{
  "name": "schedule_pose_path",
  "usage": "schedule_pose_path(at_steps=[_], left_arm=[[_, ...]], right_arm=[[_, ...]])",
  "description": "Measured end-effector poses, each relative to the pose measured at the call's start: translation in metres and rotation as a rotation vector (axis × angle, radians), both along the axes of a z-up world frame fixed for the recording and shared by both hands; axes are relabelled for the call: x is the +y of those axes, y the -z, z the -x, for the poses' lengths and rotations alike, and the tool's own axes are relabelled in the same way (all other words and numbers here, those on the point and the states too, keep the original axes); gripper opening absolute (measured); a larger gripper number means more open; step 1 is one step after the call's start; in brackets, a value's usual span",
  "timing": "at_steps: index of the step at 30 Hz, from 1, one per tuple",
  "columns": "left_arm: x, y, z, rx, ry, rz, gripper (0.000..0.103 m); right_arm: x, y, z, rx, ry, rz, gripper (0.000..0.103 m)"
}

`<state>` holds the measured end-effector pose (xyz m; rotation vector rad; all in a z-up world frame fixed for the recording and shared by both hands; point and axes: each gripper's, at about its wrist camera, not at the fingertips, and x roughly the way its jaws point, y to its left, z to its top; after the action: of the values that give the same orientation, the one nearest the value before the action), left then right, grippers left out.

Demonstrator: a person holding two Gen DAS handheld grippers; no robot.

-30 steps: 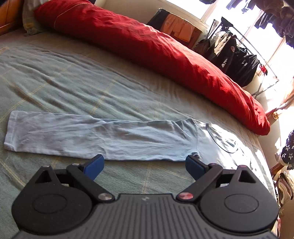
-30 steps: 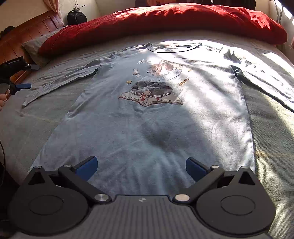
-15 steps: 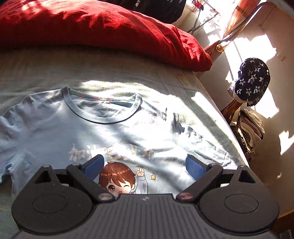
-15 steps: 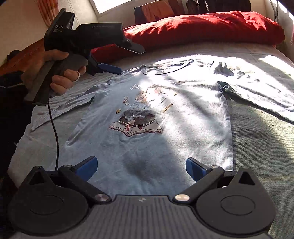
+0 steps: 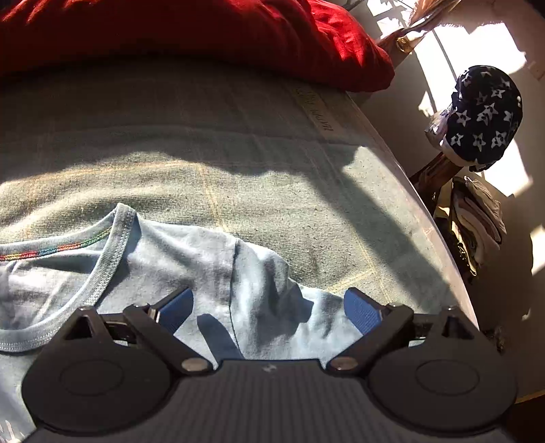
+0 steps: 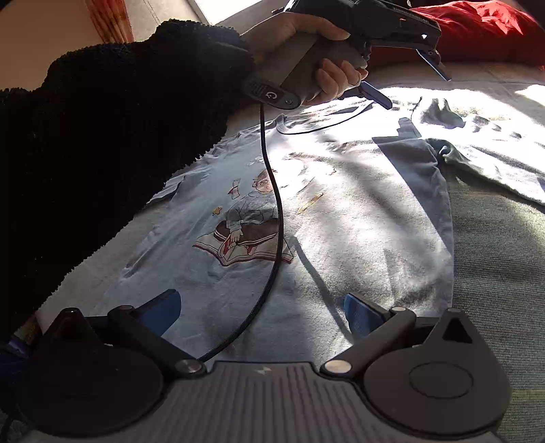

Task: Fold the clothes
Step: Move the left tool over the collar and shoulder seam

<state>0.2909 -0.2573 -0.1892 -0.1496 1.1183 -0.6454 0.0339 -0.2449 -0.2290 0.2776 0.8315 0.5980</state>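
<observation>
Hovering over the shirt (image 6: 340, 218), both grippers gape; print illegible.

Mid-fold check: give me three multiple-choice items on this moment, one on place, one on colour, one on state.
1. The left tongs hang over the light blue cartoon-print shirt's:
A. hem
B. shoulder by the collar
C. cuff

2. The long cushion behind the shirt is:
A. red
B. green
C. white

3. The right tongs are:
A. shut on the shirt
B. shut on nothing
C. open

B: the ribbed collar lies just left of them.
A: plainly red.
C: blue pads wide apart above the shirt.
</observation>
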Motion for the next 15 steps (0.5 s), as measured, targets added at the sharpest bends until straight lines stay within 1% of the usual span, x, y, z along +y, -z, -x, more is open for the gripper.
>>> schedule_pose_path(at_steps=[2, 4, 6, 8, 10, 11, 13, 15], left_arm=[[-0.007, 0.006, -0.006, -0.033, 0.013, -0.027, 0.094], [-0.01, 0.01, -0.015, -0.062, -0.004, -0.044, 0.095], [-0.013, 0.012, -0.022, -0.091, -0.029, -0.086, 0.095], [-0.017, 0.009, -0.026, -0.118, -0.042, -0.148, 0.095], [-0.016, -0.001, -0.023, -0.142, -0.068, -0.188, 0.094], [-0.012, -0.008, -0.019, -0.14, -0.08, -0.173, 0.094], [-0.007, -0.019, -0.006, -0.125, -0.056, -0.113, 0.094], [-0.009, -0.027, 0.009, -0.143, 0.005, -0.108, 0.095]], right_arm=[[-0.004, 0.003, 0.001, -0.004, -0.011, -0.02, 0.103], [-0.008, 0.005, 0.002, -0.009, -0.019, -0.043, 0.103], [-0.013, 0.007, 0.0, -0.011, -0.017, -0.072, 0.103], [-0.016, 0.009, 0.002, -0.016, -0.019, -0.086, 0.103], [-0.016, 0.01, 0.004, -0.021, -0.021, -0.089, 0.103], [-0.016, 0.009, 0.004, -0.023, -0.018, -0.089, 0.103], [-0.016, 0.009, 0.006, -0.027, -0.015, -0.085, 0.103], [-0.015, 0.009, 0.008, -0.029, -0.015, -0.079, 0.103]])
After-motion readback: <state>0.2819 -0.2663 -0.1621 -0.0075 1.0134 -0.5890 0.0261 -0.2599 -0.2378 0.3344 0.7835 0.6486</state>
